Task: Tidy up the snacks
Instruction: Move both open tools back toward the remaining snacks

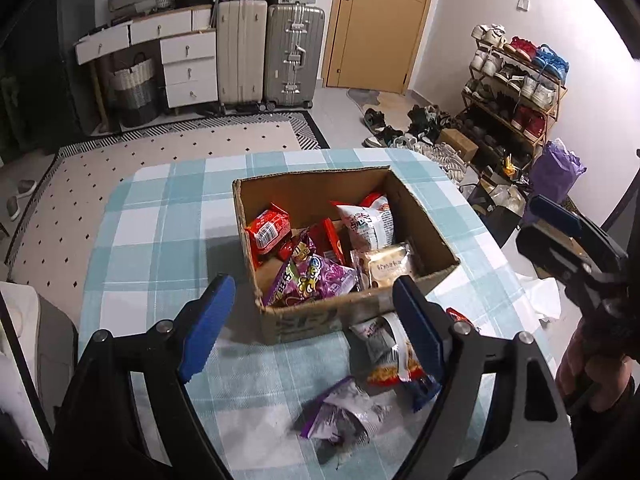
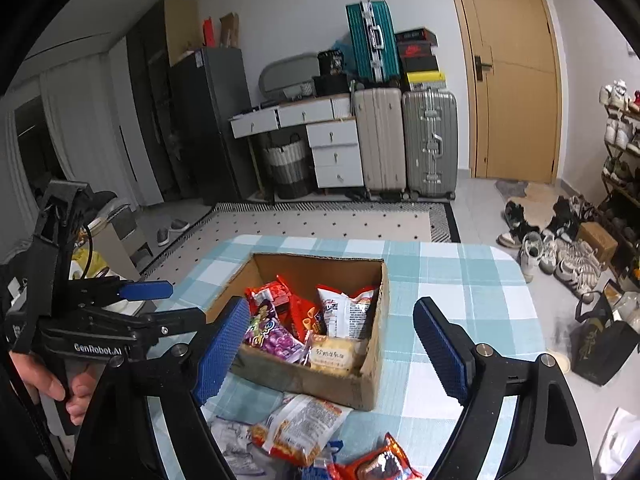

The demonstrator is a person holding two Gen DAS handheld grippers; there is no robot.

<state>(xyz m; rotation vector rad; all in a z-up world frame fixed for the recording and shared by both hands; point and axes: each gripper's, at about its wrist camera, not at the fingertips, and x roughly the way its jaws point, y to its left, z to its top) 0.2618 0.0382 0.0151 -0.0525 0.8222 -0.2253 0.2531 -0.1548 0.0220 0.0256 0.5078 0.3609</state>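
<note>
Left wrist: packets before box.

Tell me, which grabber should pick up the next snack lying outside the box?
Probably the left gripper. It is open, and the white-and-orange snack packet lies on the table right by its finger, just before the cardboard box. The right gripper, also open, points more over the box.

Brown box on a teal-and-white plaid desk; purple bag, red packet, blue-padded black grippers.
</note>
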